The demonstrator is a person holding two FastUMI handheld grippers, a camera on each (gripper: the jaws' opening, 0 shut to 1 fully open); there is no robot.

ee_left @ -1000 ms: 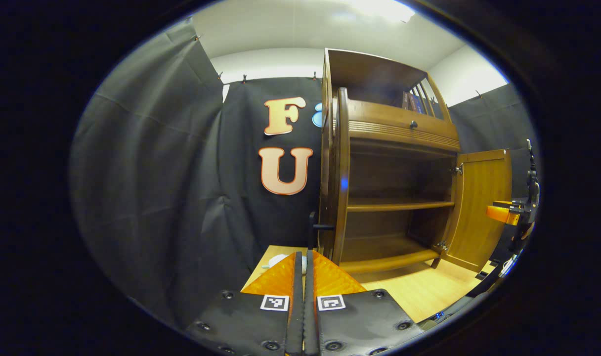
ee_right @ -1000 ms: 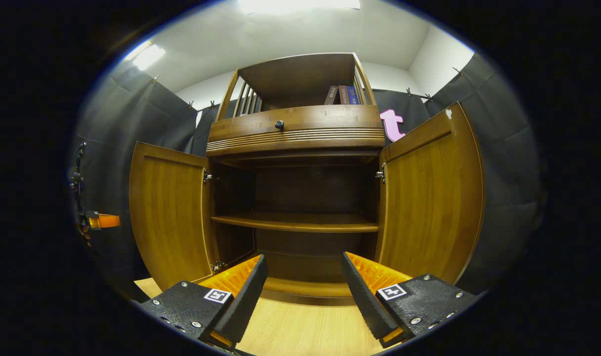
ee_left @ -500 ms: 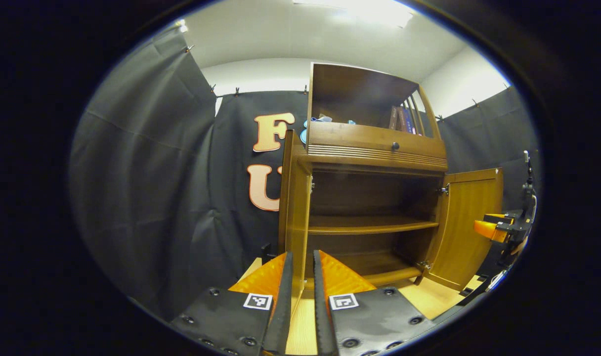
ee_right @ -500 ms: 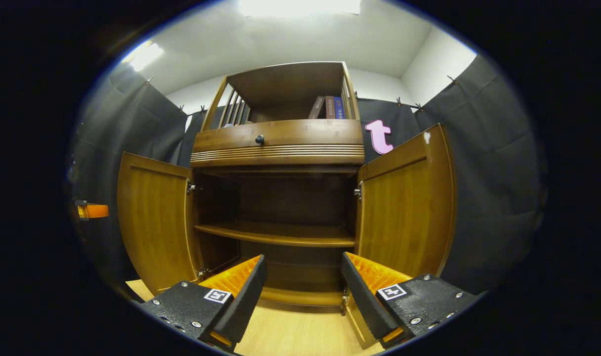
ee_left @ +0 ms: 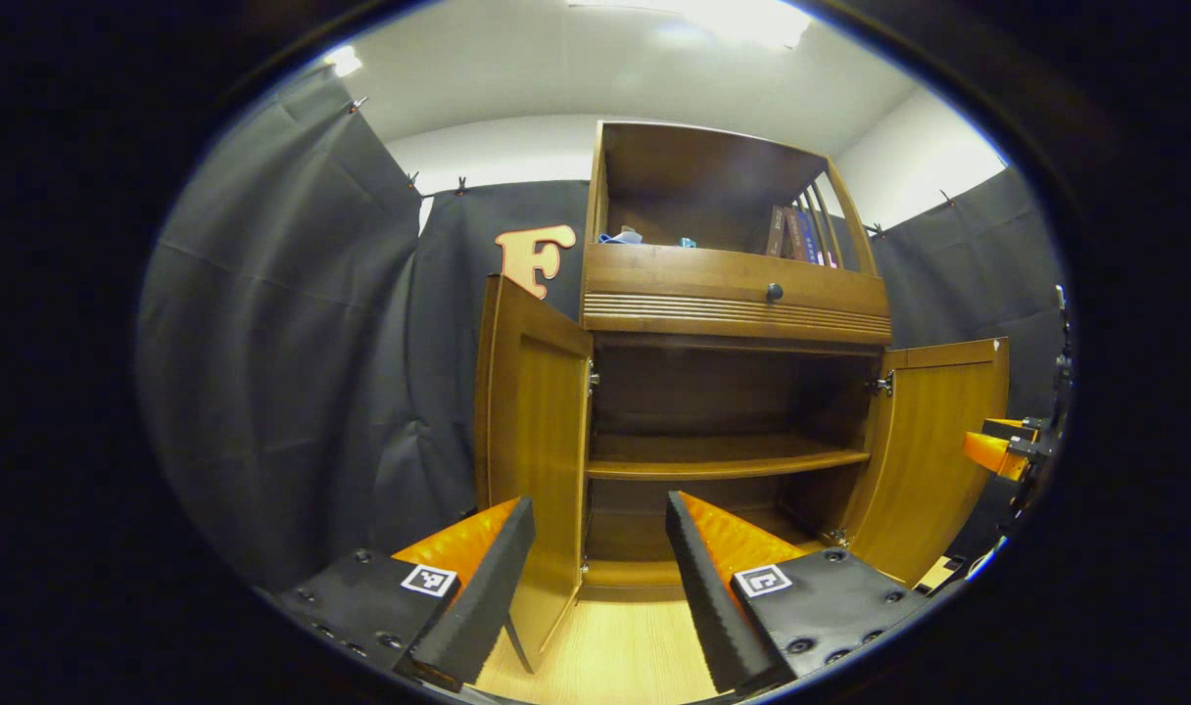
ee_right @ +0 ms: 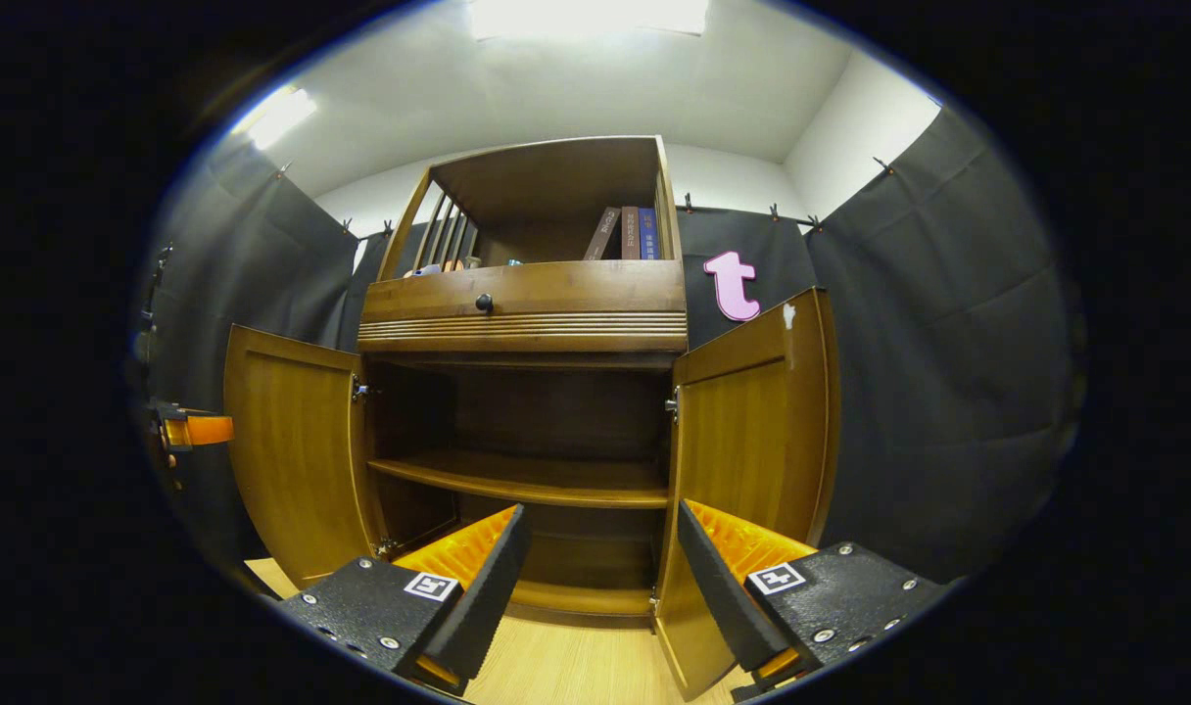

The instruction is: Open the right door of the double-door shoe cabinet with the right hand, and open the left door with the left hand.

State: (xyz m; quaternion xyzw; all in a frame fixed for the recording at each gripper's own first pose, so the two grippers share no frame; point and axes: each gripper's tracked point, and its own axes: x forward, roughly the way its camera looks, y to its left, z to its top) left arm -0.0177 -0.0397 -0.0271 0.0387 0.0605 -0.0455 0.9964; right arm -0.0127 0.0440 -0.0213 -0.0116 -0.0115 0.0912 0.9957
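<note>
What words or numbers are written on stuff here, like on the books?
Books on the top shelf: the spines carry writing, too small and blurred to read.
Black-and-white square markers: patterns only, no words.
Cabinet: no writing that I can read.

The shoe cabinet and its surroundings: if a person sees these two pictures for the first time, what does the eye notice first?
First the wooden shoe cabinet in the middle, with its left door and right door both swung wide, baring a shelf with nothing on it. Next, each view's own open orange-and-black gripper at the bottom edge, the left gripper and the right gripper. A few books stand in the top compartment.
</note>
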